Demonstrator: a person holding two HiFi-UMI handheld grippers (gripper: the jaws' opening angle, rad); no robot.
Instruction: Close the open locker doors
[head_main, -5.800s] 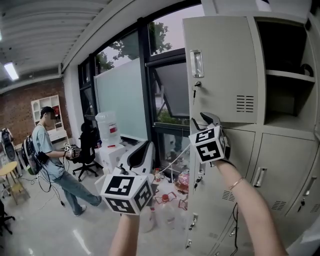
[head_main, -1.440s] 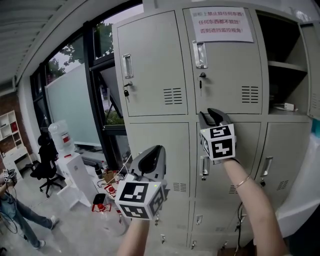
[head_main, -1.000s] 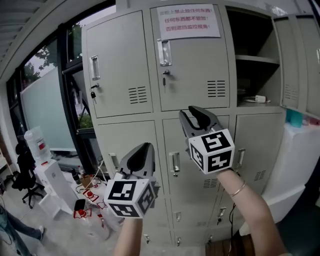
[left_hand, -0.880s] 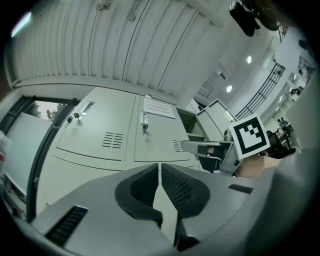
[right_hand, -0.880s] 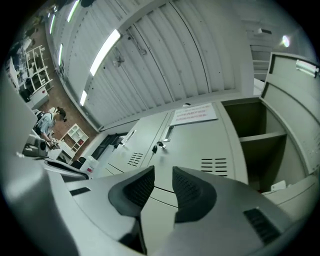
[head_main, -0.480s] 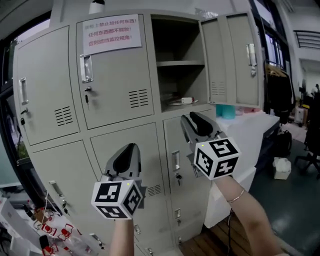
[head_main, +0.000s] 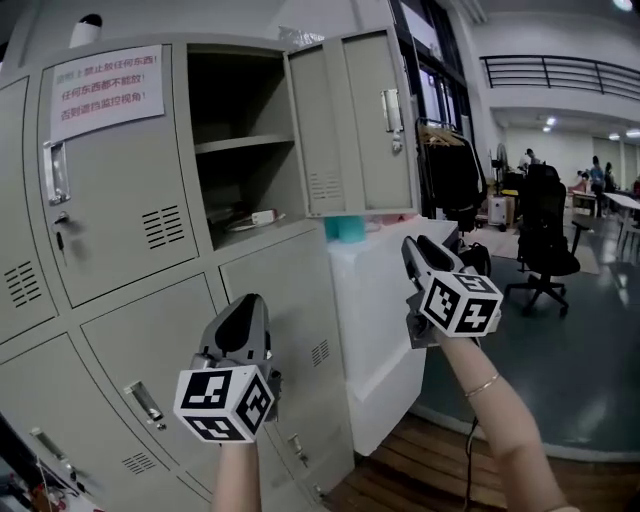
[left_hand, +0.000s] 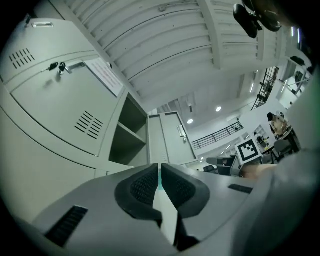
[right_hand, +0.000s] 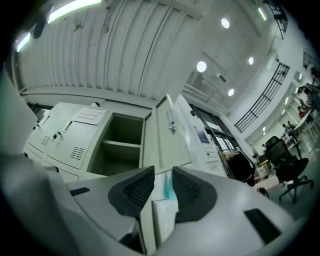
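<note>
Locker door (head_main: 350, 125) of the top row, swung wide on the hinge at its nine o'clock edge and showing its inner face, with the latch handle (head_main: 391, 108) near the free edge at three o'clock. The bared compartment (head_main: 235, 110), its shelf (head_main: 240, 143) and a small white object (head_main: 262, 217) on its floor lie just to nine o'clock of the door. Neighbouring doors in view, among them the one bearing a printed notice (head_main: 105, 80), sit flush and closed. Left claw (head_main: 248, 300), at seven o'clock of the head view before the lower doors, has its pads all but pressed together on nothing. Right claw (head_main: 414, 248), at five o'clock of the open door and apart from it, is slightly spread and likewise empty; both claws tilt upward. Step in hand, as judged: the approach to the one door seen open, with no contact made yet. Next move, as judged: raise the right claw to the door's outer face near the free edge, then press toward nine o'clock so that the door swings over the compartment and latches; a push close to the hinge would give little leverage
</note>
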